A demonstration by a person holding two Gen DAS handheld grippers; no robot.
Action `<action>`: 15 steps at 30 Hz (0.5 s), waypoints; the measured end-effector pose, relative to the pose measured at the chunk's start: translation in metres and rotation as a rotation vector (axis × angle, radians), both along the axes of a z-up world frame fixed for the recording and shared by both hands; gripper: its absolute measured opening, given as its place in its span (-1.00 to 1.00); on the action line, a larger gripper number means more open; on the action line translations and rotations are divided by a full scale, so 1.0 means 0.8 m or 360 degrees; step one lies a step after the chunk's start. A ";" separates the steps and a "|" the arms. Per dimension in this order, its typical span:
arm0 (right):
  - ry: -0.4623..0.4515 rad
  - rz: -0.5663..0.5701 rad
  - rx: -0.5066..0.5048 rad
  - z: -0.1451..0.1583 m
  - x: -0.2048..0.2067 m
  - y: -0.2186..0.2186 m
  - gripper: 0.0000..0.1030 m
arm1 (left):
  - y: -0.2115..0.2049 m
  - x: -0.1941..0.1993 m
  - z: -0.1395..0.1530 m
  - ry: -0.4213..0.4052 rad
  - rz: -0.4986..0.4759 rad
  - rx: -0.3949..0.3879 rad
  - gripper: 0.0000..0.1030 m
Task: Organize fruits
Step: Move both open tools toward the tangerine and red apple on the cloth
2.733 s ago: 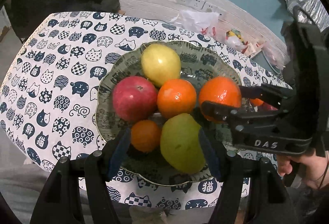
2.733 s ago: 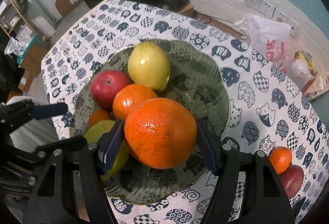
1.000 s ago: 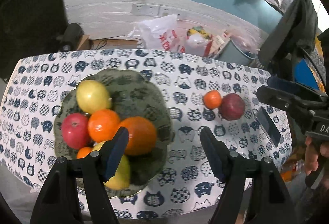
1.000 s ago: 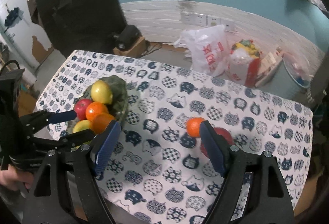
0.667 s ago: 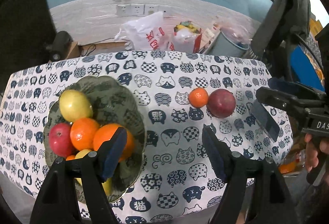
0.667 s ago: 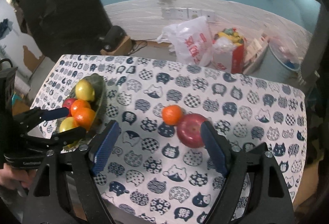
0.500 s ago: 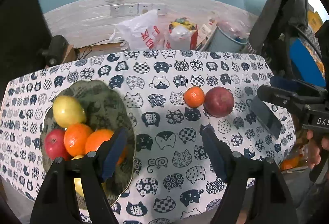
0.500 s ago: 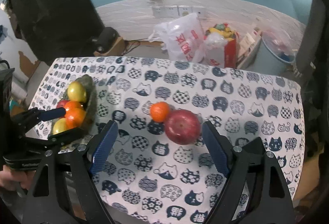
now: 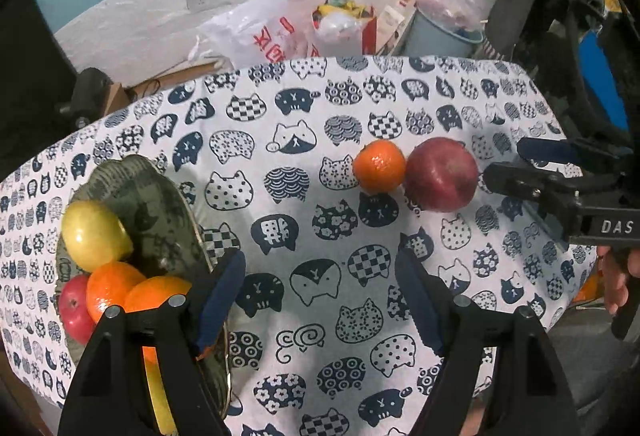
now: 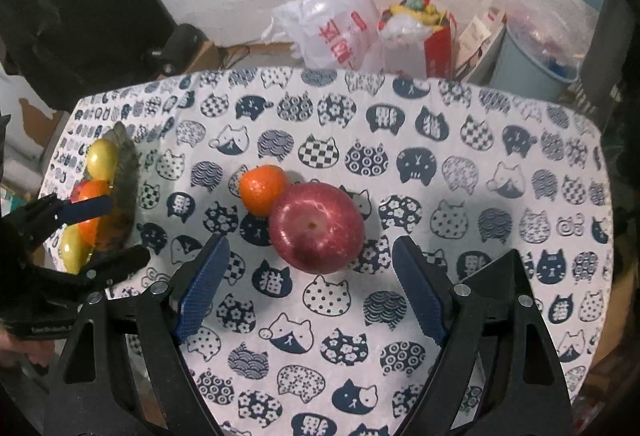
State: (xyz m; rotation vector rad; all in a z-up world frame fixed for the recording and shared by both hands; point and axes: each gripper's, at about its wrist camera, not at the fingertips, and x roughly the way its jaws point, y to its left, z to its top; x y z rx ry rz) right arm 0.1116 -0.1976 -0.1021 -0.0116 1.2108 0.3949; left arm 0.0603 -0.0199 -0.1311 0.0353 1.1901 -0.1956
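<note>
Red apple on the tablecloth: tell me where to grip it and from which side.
Grip the red apple across its widest middle, coming down from above with the open right gripper. Its stem end faces up and the small orange touches its far-left side, so set the pads left and right, clear of that contact.

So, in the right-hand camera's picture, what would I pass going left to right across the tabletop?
Green plate piled with fruit at the left edge → small orange → red apple, touching the orange → then only bare cat-print tablecloth to the right edge.
</note>
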 end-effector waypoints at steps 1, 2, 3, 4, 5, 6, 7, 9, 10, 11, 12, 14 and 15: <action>0.0012 0.0001 -0.0012 -0.005 0.004 0.001 0.63 | 0.000 0.002 -0.003 0.0008 0.0000 -0.0002 0.53; 0.0022 0.0009 -0.0022 -0.011 0.007 0.003 0.63 | -0.001 0.005 -0.005 0.0016 -0.0002 -0.0008 0.53; 0.0030 0.0018 -0.0028 -0.016 0.009 0.003 0.63 | -0.001 0.007 -0.007 0.0020 -0.0006 -0.0013 0.53; 0.0040 0.0028 -0.0039 -0.022 0.011 0.005 0.63 | -0.002 0.009 -0.008 0.0017 -0.0014 -0.0008 0.56; 0.0053 0.0038 -0.0051 -0.028 0.013 0.006 0.63 | -0.004 0.011 -0.009 0.0020 -0.0021 -0.0003 0.56; 0.0066 0.0046 -0.0061 -0.033 0.015 0.008 0.63 | -0.005 0.012 -0.010 0.0025 -0.0026 -0.0003 0.56; 0.0082 0.0059 -0.0074 -0.040 0.017 0.010 0.63 | -0.006 0.014 -0.013 0.0037 -0.0033 -0.0008 0.57; 0.0097 0.0082 -0.0091 -0.049 0.019 0.014 0.63 | -0.007 0.018 -0.017 0.0054 -0.0039 -0.0019 0.56; 0.0104 0.0097 -0.0104 -0.054 0.020 0.016 0.63 | -0.008 0.019 -0.019 0.0061 -0.0041 -0.0021 0.57; 0.0107 0.0109 -0.0117 -0.058 0.022 0.019 0.63 | -0.008 0.021 -0.021 0.0065 -0.0044 -0.0022 0.57; 0.0108 0.0121 -0.0125 -0.061 0.023 0.022 0.63 | -0.009 0.022 -0.023 0.0069 -0.0047 -0.0024 0.56; 0.0114 0.0136 -0.0134 -0.066 0.026 0.027 0.63 | -0.010 0.026 -0.024 0.0065 -0.0056 -0.0022 0.57; 0.0116 0.0144 -0.0141 -0.068 0.027 0.028 0.63 | -0.011 0.028 -0.025 0.0072 -0.0058 -0.0028 0.57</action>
